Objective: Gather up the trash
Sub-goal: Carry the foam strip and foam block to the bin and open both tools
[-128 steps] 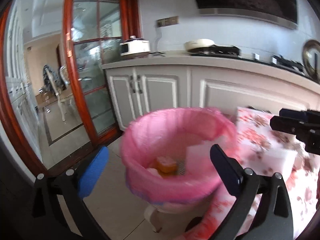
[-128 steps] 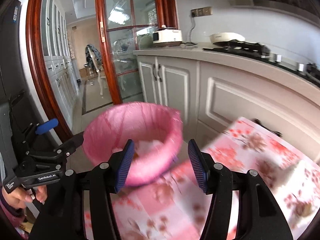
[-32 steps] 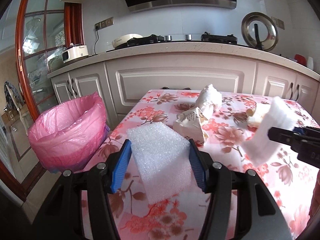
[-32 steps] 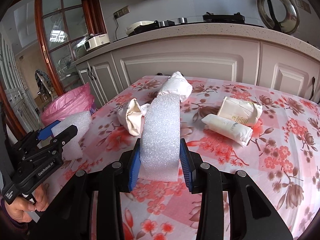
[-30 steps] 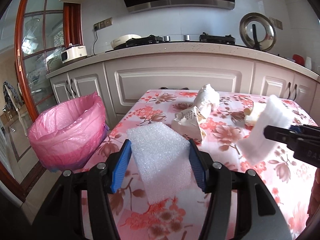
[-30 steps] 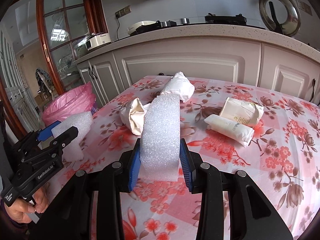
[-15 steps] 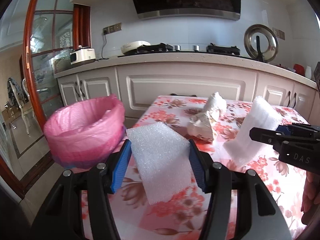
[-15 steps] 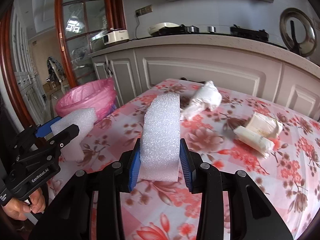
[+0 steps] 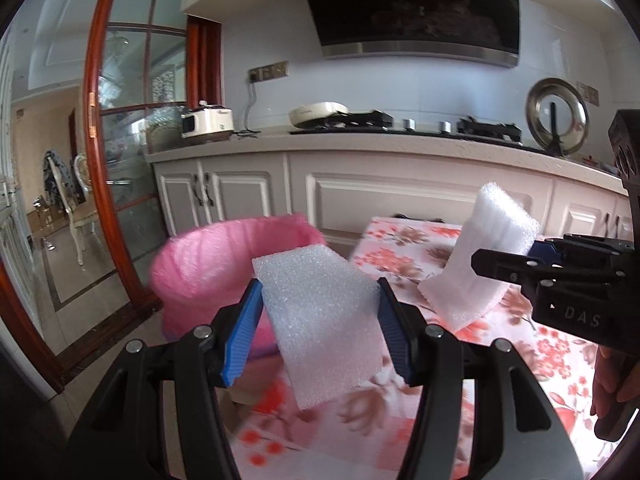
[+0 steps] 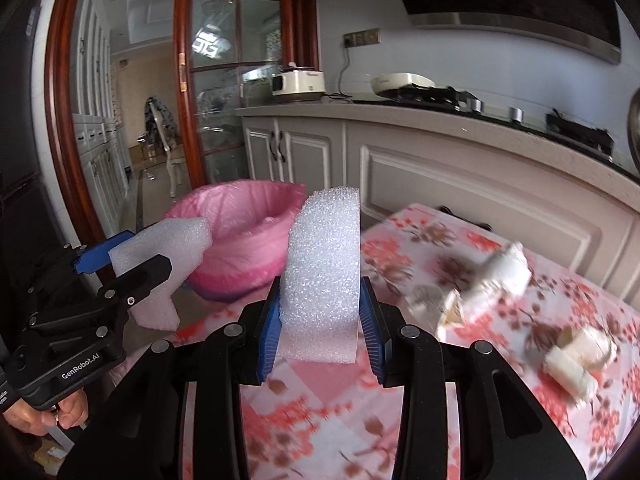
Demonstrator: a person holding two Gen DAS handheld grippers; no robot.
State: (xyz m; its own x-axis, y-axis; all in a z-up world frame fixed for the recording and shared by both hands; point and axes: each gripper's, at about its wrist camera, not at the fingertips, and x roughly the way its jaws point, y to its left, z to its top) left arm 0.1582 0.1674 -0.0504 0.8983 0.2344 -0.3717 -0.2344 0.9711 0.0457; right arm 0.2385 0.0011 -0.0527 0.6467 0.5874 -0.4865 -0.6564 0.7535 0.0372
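Note:
My left gripper [image 9: 318, 330] is shut on a flat white foam sheet [image 9: 320, 320], held in the air above the table's left end. My right gripper [image 10: 320, 332] is shut on a bent white foam strip [image 10: 324, 276]. The strip also shows in the left wrist view [image 9: 480, 264], to the right of my left gripper. The left gripper and its sheet show at the left in the right wrist view [image 10: 160, 260]. A bin lined with a pink bag [image 9: 224, 264] stands on the floor just beyond the table's left end; it shows in the right wrist view too [image 10: 244, 232].
The table has a pink floral cloth [image 10: 500, 380]. Crumpled white paper wrappers [image 10: 492, 280] and two white rolled packets [image 10: 576, 356] lie on it at the right. White kitchen cabinets [image 9: 400, 192] run behind. A glass door with a red wood frame [image 9: 100, 160] stands at the left.
Both grippers have swung left toward the pink bin with their foam pieces still held. The bin now sits closer and more central. The wrappers have slid to the right of view.

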